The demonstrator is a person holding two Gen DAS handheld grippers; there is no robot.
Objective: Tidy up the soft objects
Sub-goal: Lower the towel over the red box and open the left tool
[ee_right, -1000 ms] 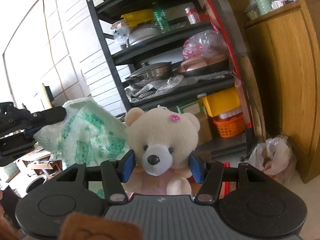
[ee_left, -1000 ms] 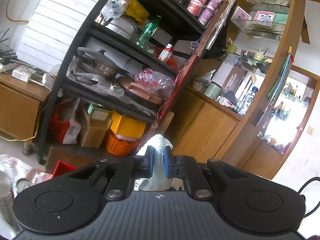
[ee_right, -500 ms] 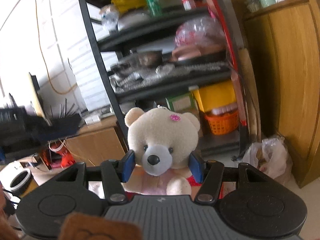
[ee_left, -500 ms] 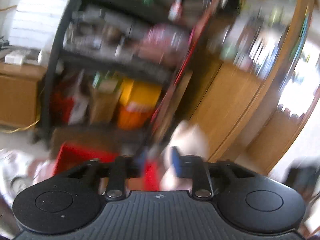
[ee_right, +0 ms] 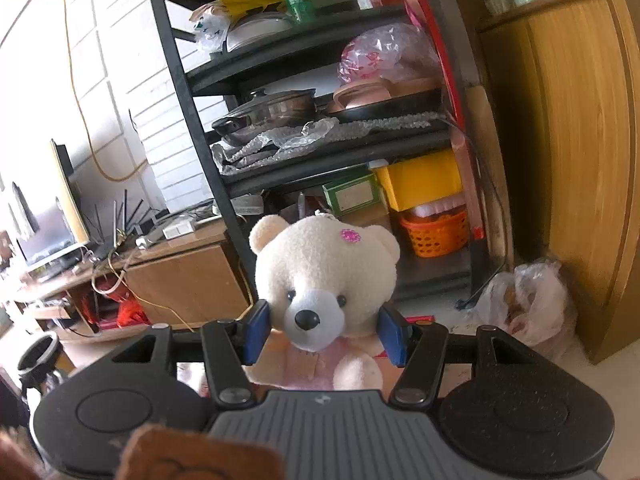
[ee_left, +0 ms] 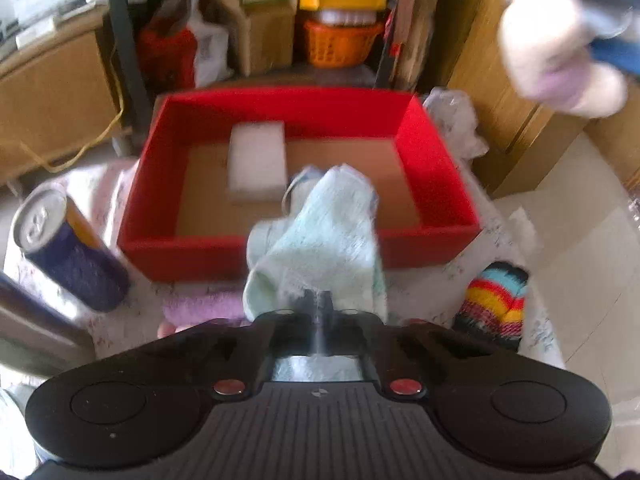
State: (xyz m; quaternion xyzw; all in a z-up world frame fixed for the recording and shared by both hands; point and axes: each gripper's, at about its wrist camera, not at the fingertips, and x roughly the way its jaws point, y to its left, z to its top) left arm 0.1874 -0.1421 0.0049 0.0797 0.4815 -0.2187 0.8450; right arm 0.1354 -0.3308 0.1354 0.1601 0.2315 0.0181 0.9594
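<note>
My left gripper [ee_left: 318, 300] is shut on a pale green towel [ee_left: 320, 240], which hangs in front of a red box [ee_left: 436, 148]. A white sponge block [ee_left: 258, 164] lies inside the box. My right gripper [ee_right: 323, 330] is shut on a cream teddy bear [ee_right: 324, 272] and holds it up in the air, facing the camera. The bear also shows blurred at the top right of the left wrist view [ee_left: 560, 52]. A rainbow striped knit item [ee_left: 496, 304] and a pink cloth [ee_left: 200, 308] lie on the table in front of the box.
A purple and orange drink can [ee_left: 64, 248] lies left of the box. A black shelf rack [ee_right: 320, 92] with pots, boxes and an orange basket [ee_right: 436, 232] stands behind. A wooden cabinet [ee_right: 560, 160] is at the right, with a plastic bag [ee_right: 524, 304] at its foot.
My left gripper has swung down from the shelves to point at the red box, still holding the towel. My right gripper has kept hold of the bear and turned slightly right.
</note>
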